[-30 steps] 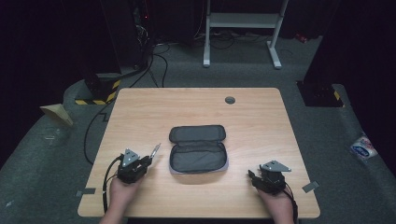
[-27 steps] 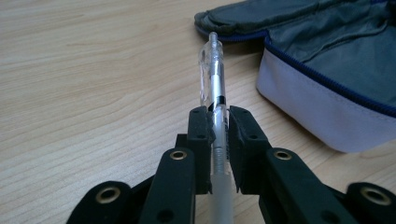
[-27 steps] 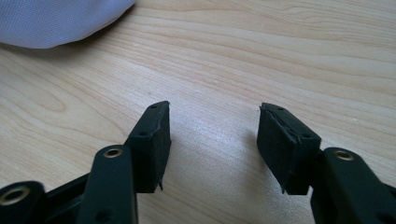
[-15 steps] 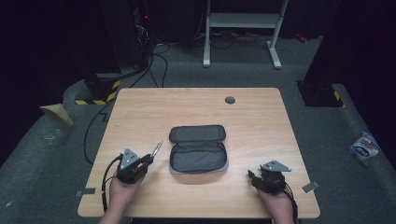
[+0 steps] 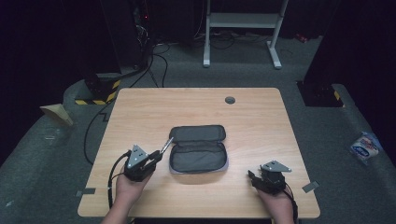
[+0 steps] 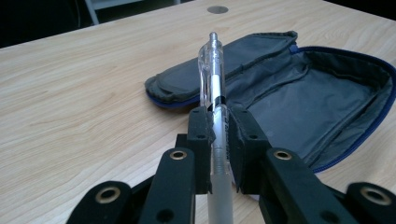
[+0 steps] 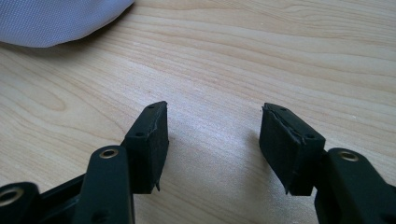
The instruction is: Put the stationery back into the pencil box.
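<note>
Pen (image 6: 214, 93) is clamped in the left tool (image 6: 216, 123), tip angled toward the open pencil case (image 5: 198, 149) just beside it; stowing it inside remains. The right tool (image 7: 212, 140) rests empty, jaws apart, well right of the case.

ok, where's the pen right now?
In the left gripper, the pen is clamped, tip angled toward the open pencil case at the table's middle.

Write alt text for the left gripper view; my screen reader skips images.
The left hand-held gripper is shut on a clear pen that points up and away over an open grey pencil case lying on a wooden table.
</note>
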Demonstrator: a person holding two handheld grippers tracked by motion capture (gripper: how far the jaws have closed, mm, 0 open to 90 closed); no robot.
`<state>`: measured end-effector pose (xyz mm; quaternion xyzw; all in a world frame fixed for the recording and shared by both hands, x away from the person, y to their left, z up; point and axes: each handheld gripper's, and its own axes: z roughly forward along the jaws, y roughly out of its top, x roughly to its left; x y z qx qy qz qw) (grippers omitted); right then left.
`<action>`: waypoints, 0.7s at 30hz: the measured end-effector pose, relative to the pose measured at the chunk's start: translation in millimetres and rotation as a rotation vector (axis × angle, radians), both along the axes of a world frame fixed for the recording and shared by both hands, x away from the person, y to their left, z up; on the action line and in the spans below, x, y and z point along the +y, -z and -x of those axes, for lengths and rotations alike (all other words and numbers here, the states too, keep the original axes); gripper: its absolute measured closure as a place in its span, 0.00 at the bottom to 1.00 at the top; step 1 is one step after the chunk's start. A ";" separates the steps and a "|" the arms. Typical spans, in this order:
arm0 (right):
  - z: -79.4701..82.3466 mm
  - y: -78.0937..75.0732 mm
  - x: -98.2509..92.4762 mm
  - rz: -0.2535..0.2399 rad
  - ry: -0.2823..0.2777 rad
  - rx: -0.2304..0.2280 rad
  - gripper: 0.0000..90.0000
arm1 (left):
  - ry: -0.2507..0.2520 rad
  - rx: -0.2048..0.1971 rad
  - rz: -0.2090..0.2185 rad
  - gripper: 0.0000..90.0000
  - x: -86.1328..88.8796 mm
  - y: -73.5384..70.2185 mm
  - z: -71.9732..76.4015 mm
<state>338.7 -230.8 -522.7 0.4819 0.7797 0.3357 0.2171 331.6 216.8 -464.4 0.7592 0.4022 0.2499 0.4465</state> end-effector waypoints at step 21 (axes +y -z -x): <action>0.2 0.1 0.3 0.002 0.003 -0.002 0.47 | 0.086 -0.006 0.026 0.88 -25.6 -13.6 -20.1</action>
